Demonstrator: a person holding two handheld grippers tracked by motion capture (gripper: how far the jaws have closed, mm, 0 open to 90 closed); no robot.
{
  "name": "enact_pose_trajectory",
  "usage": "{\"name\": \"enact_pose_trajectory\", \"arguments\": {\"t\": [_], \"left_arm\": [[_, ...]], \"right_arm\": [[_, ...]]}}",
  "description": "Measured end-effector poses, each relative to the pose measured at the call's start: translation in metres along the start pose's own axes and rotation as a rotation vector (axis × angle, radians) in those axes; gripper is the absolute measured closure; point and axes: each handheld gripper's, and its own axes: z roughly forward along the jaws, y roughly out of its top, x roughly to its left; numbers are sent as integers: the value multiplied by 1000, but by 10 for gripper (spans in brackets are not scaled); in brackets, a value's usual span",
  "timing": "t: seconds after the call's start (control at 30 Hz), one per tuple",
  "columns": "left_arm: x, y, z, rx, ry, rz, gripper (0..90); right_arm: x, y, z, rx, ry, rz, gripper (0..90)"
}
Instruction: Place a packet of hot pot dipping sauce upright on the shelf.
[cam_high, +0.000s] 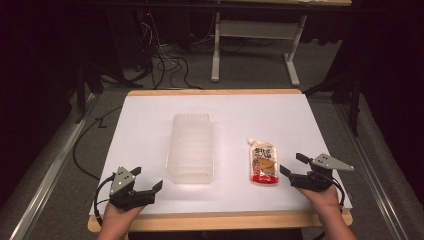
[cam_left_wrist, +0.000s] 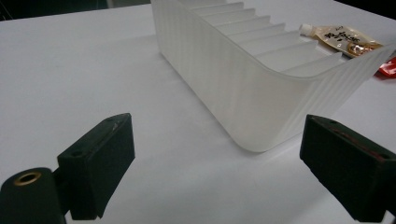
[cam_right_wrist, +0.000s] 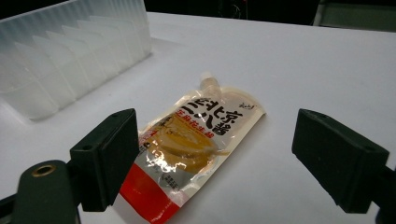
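Observation:
A clear ribbed plastic bin (cam_high: 190, 148) (cam_left_wrist: 261, 79) (cam_right_wrist: 60, 60) lies lengthwise in the middle of the white table top (cam_high: 150, 120). To its right lies a flat sauce pouch (cam_high: 263, 164) (cam_right_wrist: 194, 140) (cam_left_wrist: 343, 38), cream with a red bottom and a white spout pointing away. My right gripper (cam_high: 293, 164) (cam_right_wrist: 215, 163) rests at the front right, open, its jaws spread just short of the pouch's red end. My left gripper (cam_high: 147, 178) (cam_left_wrist: 219, 168) sits at the front left, open and empty, facing the bin's near corner.
The table's wooden front edge (cam_high: 225, 220) runs just behind both hands. Beyond the far edge is grey floor with black cables (cam_high: 165, 62) and a white table frame (cam_high: 255, 40). Metal rails (cam_high: 45, 175) flank the table.

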Motion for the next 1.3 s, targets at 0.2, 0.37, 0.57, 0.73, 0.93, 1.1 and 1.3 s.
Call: {"name": "enact_pose_trajectory", "arguments": {"t": [0.2,0.37,0.57,0.73,0.93,1.1,1.3], "left_arm": [[0,0,0,-1,-5,4,106],[0,0,-3,-7,-4,2,106],[0,0,1,1,-15,0,106],[1,0,0,-3,-16,-1,106],[-1,0,-1,-1,-17,7,106],[0,0,-1,-1,-16,4,106],[0,0,-1,-2,-12,2,106]], "right_arm": [[0,-1,-2,-5,3,14,163],[2,-1,-2,-2,8,12,178],[3,-2,1,8,6,23,191],[2,1,2,2,0,31,212],[0,14,8,-12,-16,17,220],[0,27,19,-1,-17,25,237],[-3,33,29,15,-13,44,258]]}}
